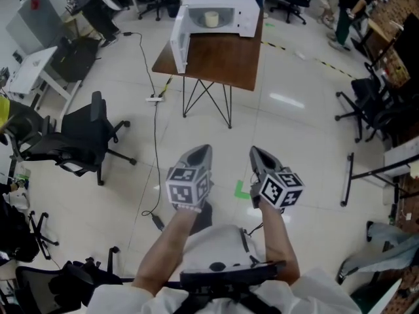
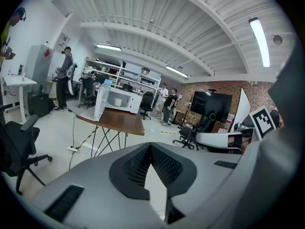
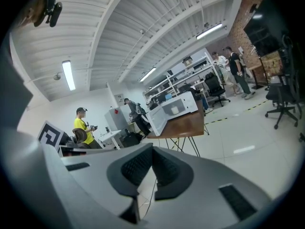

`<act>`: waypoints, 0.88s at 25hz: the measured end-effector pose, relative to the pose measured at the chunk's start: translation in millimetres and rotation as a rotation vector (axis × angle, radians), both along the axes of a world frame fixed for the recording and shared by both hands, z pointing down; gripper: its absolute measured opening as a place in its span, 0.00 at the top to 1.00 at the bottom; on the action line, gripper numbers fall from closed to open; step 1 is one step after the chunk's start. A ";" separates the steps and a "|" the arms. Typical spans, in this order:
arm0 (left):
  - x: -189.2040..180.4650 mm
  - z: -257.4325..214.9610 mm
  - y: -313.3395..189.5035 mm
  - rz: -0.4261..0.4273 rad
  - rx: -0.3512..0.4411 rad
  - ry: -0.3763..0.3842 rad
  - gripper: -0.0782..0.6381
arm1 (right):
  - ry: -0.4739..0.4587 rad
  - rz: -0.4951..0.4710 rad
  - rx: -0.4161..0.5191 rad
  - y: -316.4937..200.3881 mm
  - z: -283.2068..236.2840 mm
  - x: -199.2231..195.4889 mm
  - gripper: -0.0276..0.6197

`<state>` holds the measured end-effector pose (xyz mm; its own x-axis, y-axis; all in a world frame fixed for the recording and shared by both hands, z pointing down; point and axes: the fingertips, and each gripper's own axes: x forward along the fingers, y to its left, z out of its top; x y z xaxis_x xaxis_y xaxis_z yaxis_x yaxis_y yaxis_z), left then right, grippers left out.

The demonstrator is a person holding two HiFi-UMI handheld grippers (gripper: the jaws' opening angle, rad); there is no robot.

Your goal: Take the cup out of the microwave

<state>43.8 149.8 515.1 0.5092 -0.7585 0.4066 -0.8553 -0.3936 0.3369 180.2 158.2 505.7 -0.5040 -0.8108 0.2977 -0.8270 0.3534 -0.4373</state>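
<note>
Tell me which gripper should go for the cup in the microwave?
The right gripper, narrowly. Both grippers are shut, empty and equally far from the microwave. Its door hangs open on the left gripper's side, so the right has the clearer line to the cup.

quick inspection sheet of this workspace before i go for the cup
surface: wooden table, bare apart from the microwave
job's things: microwave at the table's far end, door open; cup upright inside
clutter: nothing seen on the table
grippers: left gripper and right gripper well short of the table, jaws together, empty
cables: cable across the floor to a power strip beside the table
surroundings: office chairs, people at the far end
</note>
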 end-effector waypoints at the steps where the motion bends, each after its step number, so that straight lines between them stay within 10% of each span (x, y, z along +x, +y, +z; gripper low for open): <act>1: -3.4 -0.6 -7.8 -0.002 -0.002 -0.003 0.90 | -0.003 -0.004 0.000 -8.3 -1.4 -3.6 0.95; 22: -52.6 -8.7 -171.0 0.080 0.012 0.001 0.90 | -0.010 0.059 0.029 -172.2 -14.1 -56.5 0.95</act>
